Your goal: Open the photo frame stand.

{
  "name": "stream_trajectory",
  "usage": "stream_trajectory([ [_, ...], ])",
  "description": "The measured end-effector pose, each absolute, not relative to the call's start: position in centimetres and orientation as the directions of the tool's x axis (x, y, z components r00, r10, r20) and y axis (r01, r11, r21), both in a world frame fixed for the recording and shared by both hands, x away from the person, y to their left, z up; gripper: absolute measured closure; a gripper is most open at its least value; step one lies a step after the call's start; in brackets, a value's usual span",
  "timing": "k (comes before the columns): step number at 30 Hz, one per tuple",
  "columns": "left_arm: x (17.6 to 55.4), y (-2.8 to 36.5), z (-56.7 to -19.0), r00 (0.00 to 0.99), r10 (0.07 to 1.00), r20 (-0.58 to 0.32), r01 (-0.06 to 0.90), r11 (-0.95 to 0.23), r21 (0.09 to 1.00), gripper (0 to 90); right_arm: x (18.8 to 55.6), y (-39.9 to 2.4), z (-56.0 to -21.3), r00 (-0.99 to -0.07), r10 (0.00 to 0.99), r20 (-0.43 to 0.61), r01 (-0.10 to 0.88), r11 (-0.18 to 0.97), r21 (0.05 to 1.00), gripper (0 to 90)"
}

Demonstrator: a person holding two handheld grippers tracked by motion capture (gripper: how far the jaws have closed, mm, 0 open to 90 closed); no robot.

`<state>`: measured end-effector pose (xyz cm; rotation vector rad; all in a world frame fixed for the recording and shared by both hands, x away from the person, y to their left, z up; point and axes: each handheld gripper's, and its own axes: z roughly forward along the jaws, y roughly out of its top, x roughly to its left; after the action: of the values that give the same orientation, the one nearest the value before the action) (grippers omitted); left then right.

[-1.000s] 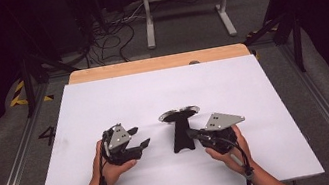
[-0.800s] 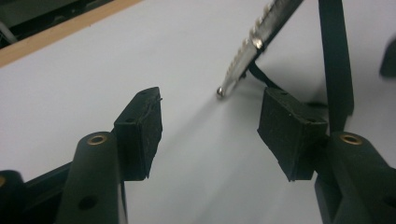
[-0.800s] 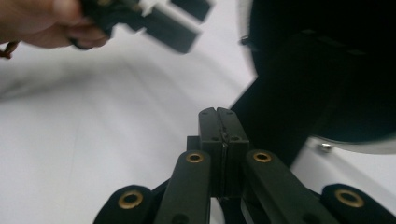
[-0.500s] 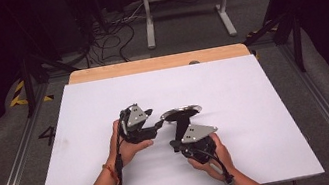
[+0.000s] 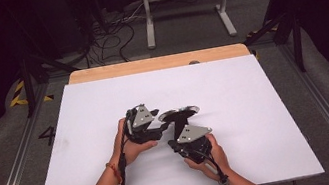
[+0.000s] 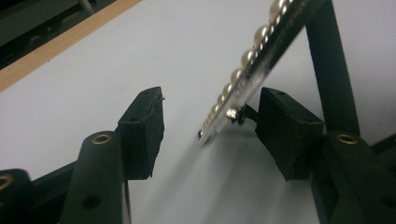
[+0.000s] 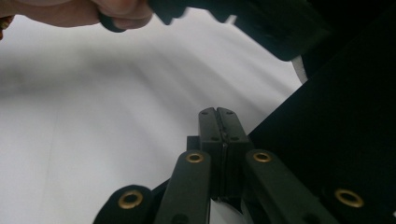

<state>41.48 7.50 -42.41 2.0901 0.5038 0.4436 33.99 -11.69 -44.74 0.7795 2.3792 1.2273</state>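
So we had the black T-shaped stand w/ a string of pearly beads along its top bar sitting mid-table on the white table cover, btwn both hands. Left gripper was open, jaws either side of the bar's end, pads not pressing on it afaict. Right gripper was fully closed, pads touching each other, nothing in them, right beside the stand's black base.

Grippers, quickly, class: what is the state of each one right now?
Left gripper: open, its fingers either side of the end of a pearl-edged bar on a black stand, not pressing it.
Right gripper: shut, nothing between its fingers.
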Motion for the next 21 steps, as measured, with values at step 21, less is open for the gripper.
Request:
stream_trajectory([
  [21, 42.2, 6.3, -42.9, 0.859, 0.491, 0.146, 0.157, -0.524, 0.837, 51.4, 33.9, -11.4, -44.2, -0.779, 0.615, -0.122, 0.272, 0.507, 0.818, 90.0],
])
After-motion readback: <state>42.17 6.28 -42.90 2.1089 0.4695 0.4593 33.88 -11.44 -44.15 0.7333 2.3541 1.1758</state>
